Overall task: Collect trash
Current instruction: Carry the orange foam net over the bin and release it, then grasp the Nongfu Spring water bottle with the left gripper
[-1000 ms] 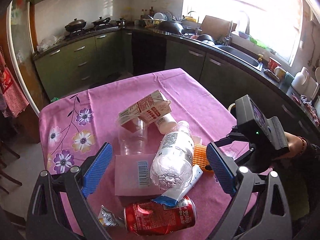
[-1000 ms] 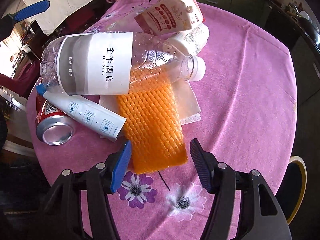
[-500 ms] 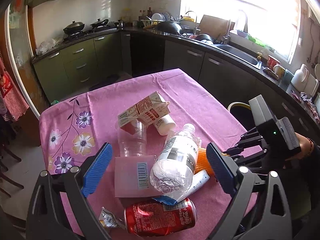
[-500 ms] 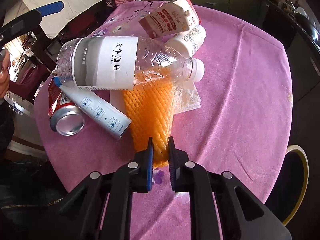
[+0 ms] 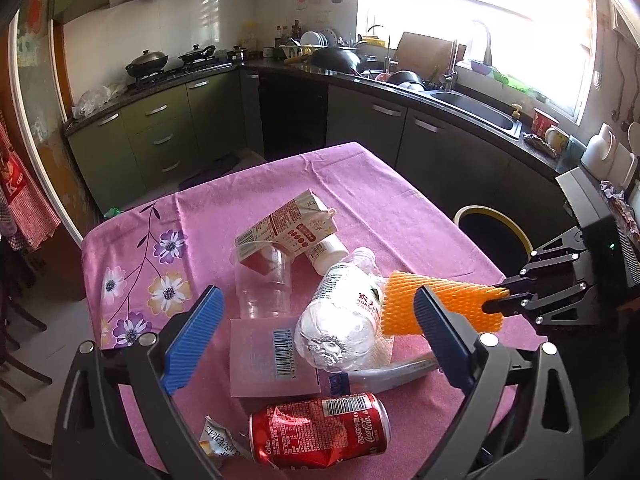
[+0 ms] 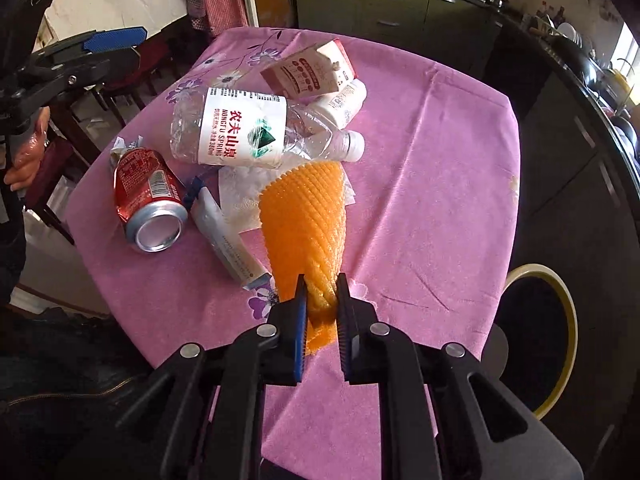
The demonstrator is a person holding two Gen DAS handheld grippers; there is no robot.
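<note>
Orange foam net (image 6: 306,220) sits at frame centre of the right wrist view, one end clamped between the closed pads of the right gripper (image 6: 322,312) and lifted off the pink tablecloth (image 6: 432,168). Left gripper (image 5: 316,340) occupies the lower frame of its own view, jaws spread apart and holding nothing, above the plastic bottle (image 5: 340,316) and red can (image 5: 320,428)

Orange mesh foam net (image 6: 304,216), red cola can (image 6: 146,196), pink tablecloth with flowers (image 6: 432,168), blue-padded gripper (image 6: 322,312)
</note>
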